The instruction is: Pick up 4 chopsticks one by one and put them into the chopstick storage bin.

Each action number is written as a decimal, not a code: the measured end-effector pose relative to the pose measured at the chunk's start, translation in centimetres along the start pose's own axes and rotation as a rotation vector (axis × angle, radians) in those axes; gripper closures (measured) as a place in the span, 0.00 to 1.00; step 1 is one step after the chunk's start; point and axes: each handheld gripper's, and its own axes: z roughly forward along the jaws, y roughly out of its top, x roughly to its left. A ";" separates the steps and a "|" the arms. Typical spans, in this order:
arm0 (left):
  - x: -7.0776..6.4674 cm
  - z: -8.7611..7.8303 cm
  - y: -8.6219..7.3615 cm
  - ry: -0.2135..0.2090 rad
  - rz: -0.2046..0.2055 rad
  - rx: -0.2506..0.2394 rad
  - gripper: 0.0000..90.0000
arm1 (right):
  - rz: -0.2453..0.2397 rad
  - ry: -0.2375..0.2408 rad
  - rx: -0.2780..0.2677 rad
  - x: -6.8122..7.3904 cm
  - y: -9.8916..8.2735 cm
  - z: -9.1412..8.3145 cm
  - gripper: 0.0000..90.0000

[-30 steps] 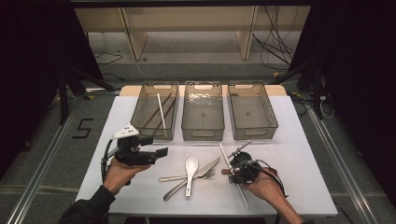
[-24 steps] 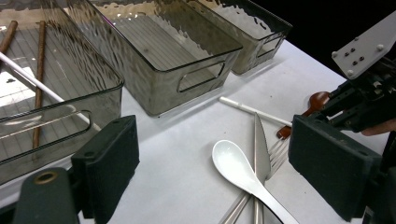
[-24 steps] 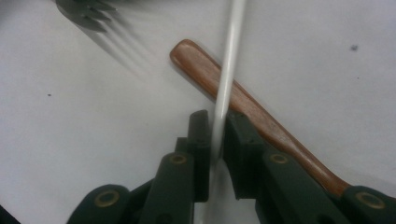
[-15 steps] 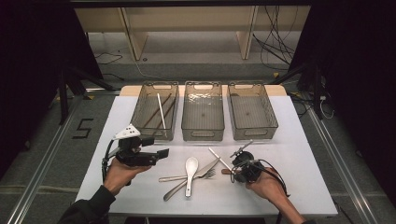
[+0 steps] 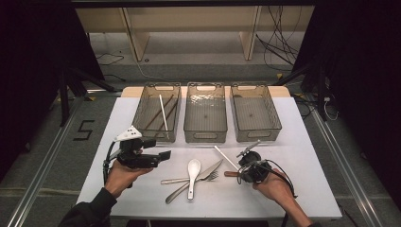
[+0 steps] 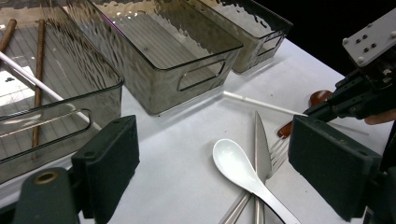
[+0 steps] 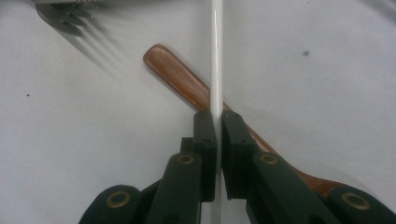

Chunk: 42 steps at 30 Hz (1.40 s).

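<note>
My right gripper is shut on a white chopstick, which runs straight out between its pads. Under it a brown wooden utensil handle lies across the table. In the high view the right gripper is at the front right, and the white chopstick points up-left from it. My left gripper is held above the table at the front left, and its jaws stand wide open with nothing in them. In the left gripper view they frame a white spoon.
A white spoon, a knife and a fork lie crossed at the front centre. Three clear bins stand in a row behind. The left bin holds a white chopstick and brown ones. The middle bin and right bin hold nothing.
The right gripper's jaws closed on the white chopstick. Its far end swung to the left, and the stick now shows shorter in the high view. The left hand stayed put.
</note>
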 end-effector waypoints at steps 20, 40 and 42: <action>-1.3 0.7 0.4 -0.053 -0.037 -0.009 0.18 | -0.053 0.015 -0.307 1.9 1.8 -3.4 0.96; -3.3 3.4 0.8 -0.142 -0.148 0.002 0.18 | -0.105 0.042 -0.433 4.5 3.5 -4.2 0.96; -3.5 3.8 0.8 -0.154 -0.164 0.004 0.18 | -0.114 0.048 -0.437 4.8 3.6 -4.2 0.96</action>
